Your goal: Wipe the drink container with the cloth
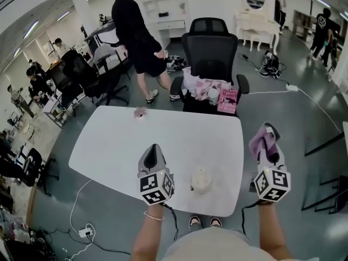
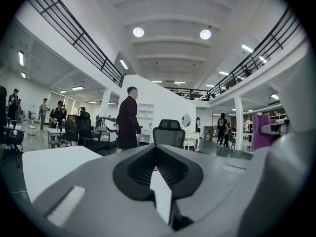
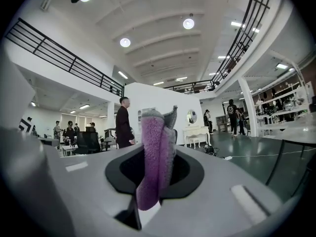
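Observation:
The drink container [image 1: 201, 179], a small pale cup with a lid, stands on the white table [image 1: 163, 140] near its front edge. My left gripper [image 1: 154, 148] hovers just left of the cup, shut with nothing between its jaws; in the left gripper view the left gripper [image 2: 156, 154] also shows its jaws pressed together. To the right of the cup, over the table's right edge, my right gripper [image 1: 267, 135] is shut on a purple cloth [image 1: 261, 140]. In the right gripper view the cloth [image 3: 157, 132] stands up out of the closed jaws of the right gripper [image 3: 150, 179].
A small pink thing [image 1: 140, 112] lies at the table's far edge. Behind the table stands a black office chair [image 1: 211, 50] with a pink cloth and a book [image 1: 228, 100] on its seat. A person [image 1: 136, 34] in black walks past at the back left. Cables lie on the floor.

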`<action>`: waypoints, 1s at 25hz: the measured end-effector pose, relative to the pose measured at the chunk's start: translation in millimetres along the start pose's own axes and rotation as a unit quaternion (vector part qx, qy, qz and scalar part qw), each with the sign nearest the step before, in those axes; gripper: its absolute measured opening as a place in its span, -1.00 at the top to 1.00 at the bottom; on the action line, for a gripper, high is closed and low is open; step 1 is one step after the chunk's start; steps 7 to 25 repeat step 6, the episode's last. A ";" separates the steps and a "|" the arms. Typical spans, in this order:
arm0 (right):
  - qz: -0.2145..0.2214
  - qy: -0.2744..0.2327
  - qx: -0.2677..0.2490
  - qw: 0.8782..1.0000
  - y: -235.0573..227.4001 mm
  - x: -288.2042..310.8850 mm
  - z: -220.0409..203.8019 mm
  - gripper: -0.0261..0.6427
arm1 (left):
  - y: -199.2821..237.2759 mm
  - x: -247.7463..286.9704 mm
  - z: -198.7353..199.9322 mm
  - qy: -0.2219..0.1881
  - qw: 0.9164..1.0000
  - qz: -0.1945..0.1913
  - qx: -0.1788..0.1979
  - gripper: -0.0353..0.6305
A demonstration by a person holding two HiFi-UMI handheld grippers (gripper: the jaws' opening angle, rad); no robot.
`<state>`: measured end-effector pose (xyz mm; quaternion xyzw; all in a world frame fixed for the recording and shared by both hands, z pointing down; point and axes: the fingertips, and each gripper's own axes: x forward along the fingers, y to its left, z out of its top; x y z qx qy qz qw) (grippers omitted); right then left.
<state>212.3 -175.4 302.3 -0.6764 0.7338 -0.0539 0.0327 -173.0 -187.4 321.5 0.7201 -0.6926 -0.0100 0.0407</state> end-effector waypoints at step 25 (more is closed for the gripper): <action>0.006 0.004 0.003 1.000 5.2 13.2 0.3 0.73 | 0.6 9.9 0.3 0.000 1.000 -0.001 0.002 0.89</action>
